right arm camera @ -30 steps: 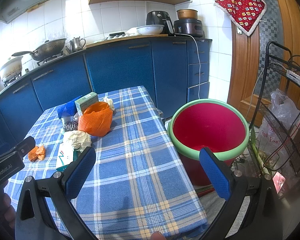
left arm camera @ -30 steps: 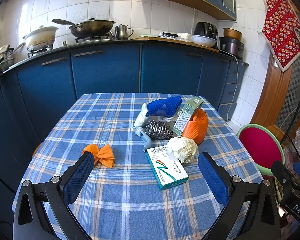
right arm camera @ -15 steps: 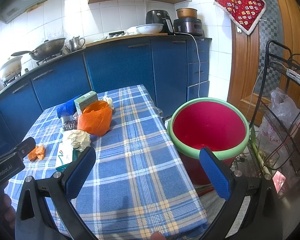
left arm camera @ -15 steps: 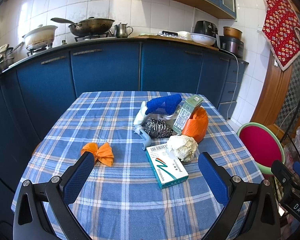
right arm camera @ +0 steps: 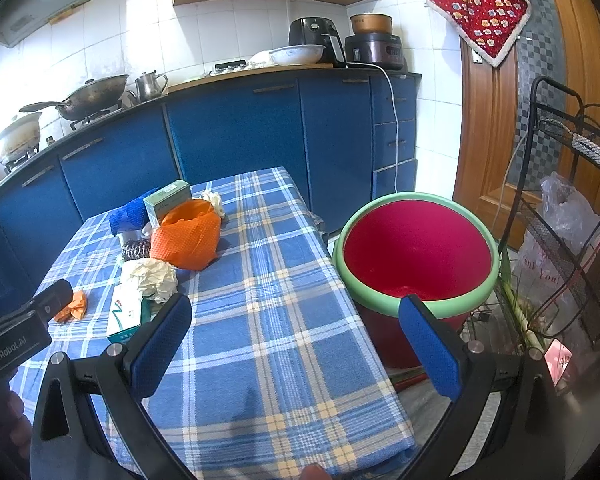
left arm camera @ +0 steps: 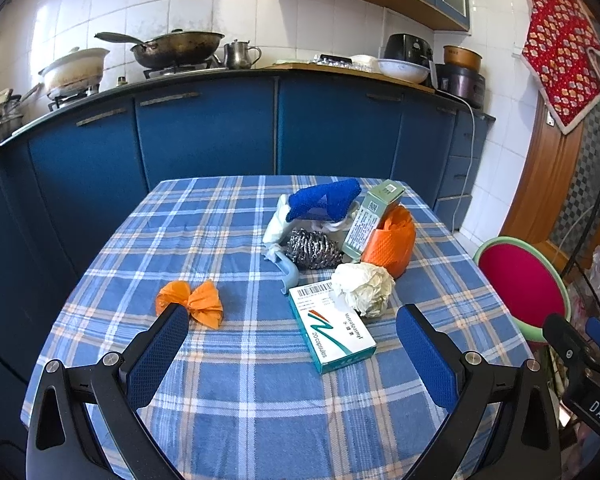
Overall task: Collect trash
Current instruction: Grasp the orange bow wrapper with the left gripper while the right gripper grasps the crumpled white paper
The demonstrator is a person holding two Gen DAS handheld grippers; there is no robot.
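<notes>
Trash pile (left arm camera: 332, 236) on checked tablecloth (left arm camera: 228, 392), jaws wide apart

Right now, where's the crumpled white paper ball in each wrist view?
Left wrist: crumpled white paper ball right of centre, against the flat capsule box's far end.
Right wrist: ball lower left, by the left finger.
Shared landmark: orange mesh bag just behind it.
</notes>
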